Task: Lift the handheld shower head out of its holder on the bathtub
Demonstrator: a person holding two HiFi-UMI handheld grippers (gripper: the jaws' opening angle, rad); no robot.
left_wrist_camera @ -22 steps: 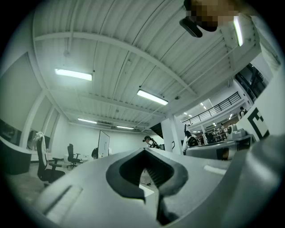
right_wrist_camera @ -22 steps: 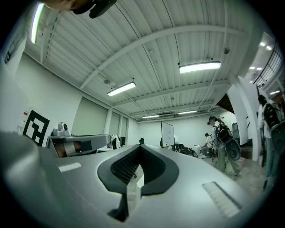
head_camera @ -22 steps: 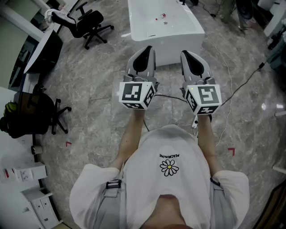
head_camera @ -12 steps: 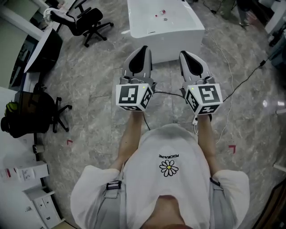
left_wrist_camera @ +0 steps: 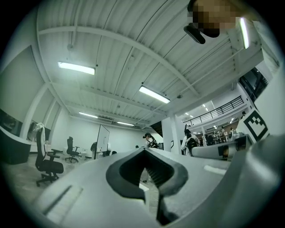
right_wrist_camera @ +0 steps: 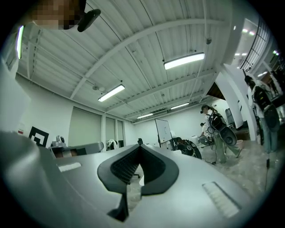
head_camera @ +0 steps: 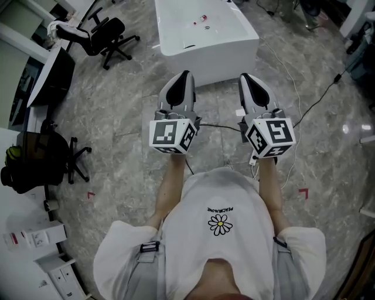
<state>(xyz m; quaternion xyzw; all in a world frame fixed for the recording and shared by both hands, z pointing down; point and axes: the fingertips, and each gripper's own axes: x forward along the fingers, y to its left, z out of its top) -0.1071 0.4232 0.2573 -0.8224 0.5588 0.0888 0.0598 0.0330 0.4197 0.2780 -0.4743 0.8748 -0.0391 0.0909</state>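
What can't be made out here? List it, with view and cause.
Shower head, holder: head view, too small to pick out on the tub; only red specks show.
Tub's far end: cut off by the head view's top edge.
Tub: outside both gripper views, which face the ceiling.

Left tool (head_camera: pixel 185 77) and right tool (head_camera: pixel 247 79), held side by side in front of the torso, near each other but apart, both pointing far and tilted upward. Each tool's jaws meet at the tips, gripping nothing. Bare forearms (head_camera: pixel 169 183) run parallel.
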